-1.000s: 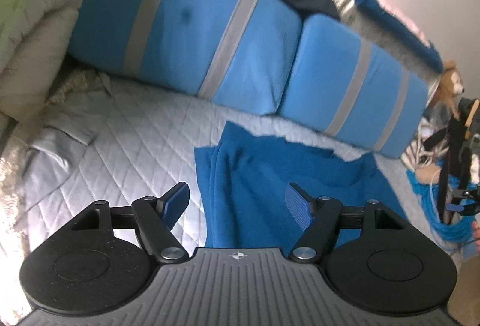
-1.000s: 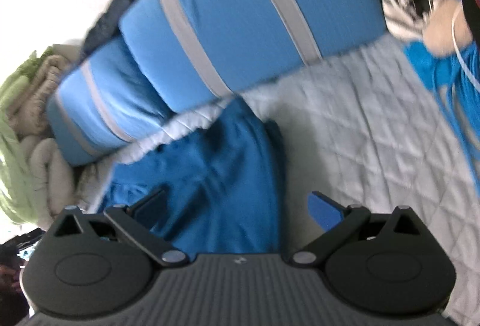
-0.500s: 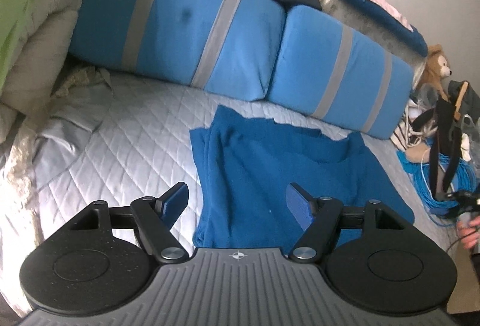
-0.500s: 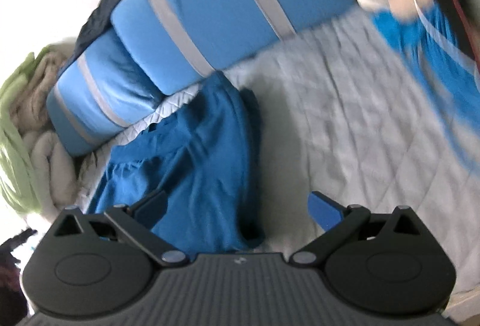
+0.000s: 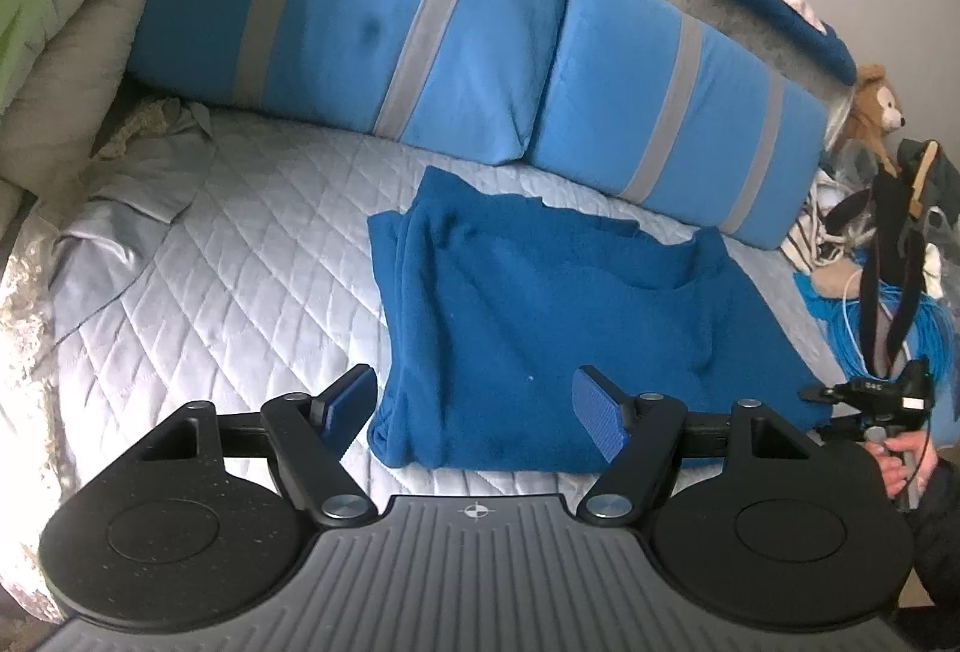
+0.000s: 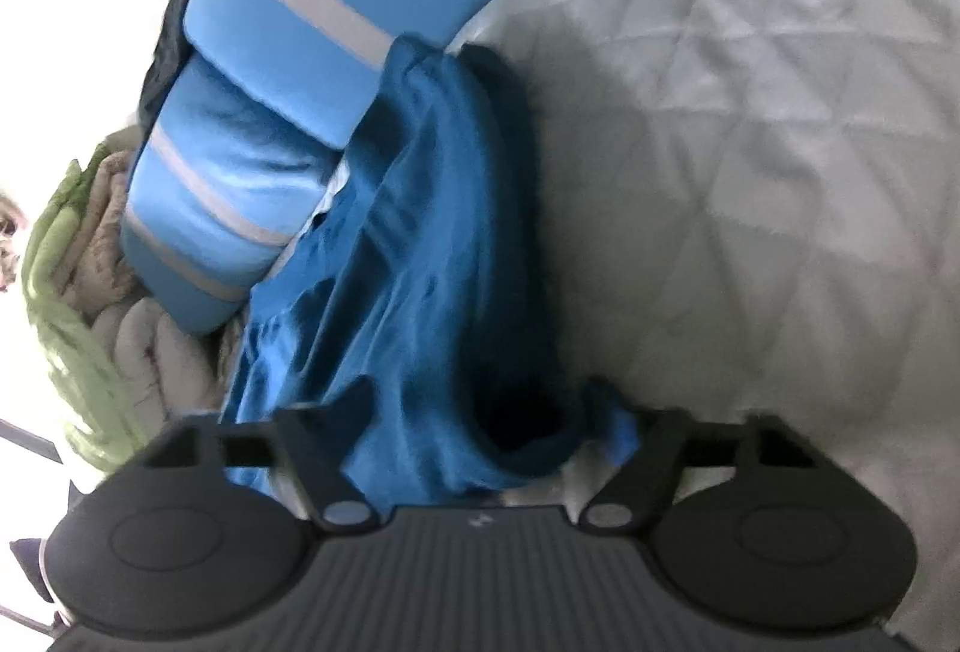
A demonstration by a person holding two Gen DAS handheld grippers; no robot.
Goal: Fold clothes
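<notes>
A dark blue garment [image 5: 558, 316] lies partly folded on the grey quilted bed [image 5: 240, 256], in front of the blue cushions. My left gripper [image 5: 474, 406] is open and empty, held above the garment's near left corner. My right gripper [image 6: 486, 424] is open, low over the garment's near right corner [image 6: 528, 448], with cloth lying between its fingers. The garment [image 6: 408, 256] stretches away from it toward the cushions. The right gripper also shows at the right edge of the left wrist view [image 5: 870, 394], held in a hand.
Two blue cushions with grey stripes [image 5: 468, 70] line the back of the bed. Beige and green bedding [image 5: 54, 28] is piled at the left. A stuffed toy [image 5: 876, 112], straps and coiled blue cable [image 5: 900, 328] lie at the right.
My left gripper has pulled back and risen, so more of the garment shows. My right gripper has dropped and moved in onto the garment's near right corner. Both stay open.
</notes>
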